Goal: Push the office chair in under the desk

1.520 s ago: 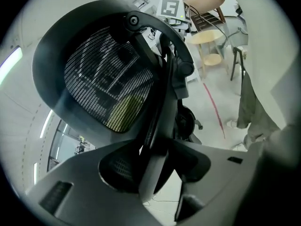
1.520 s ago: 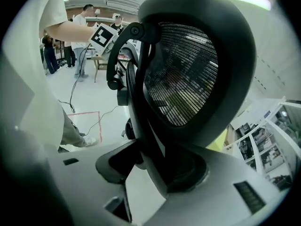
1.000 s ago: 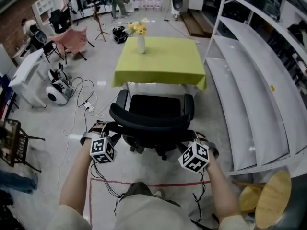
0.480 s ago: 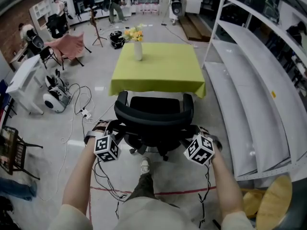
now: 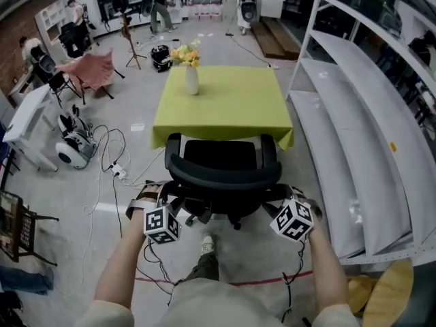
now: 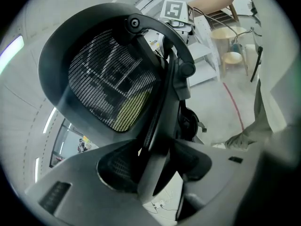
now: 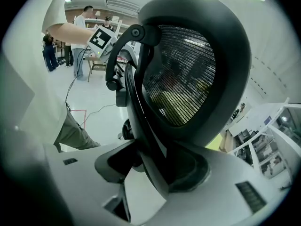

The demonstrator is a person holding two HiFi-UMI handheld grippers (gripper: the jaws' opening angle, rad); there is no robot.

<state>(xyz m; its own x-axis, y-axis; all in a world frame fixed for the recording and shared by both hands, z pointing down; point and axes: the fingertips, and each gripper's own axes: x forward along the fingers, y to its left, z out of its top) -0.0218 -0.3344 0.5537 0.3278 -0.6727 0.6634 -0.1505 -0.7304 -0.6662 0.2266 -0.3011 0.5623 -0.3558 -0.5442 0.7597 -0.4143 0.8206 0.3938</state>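
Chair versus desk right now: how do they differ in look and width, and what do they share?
The chair is black with a mesh back; the desk wears a yellow-green cloth. The chair is narrower than the desk's near edge. The desk carries a vase of flowers; the chair's seat is bare. Shared: both sit roughly on one centre line, the seat's front at the cloth's hem.
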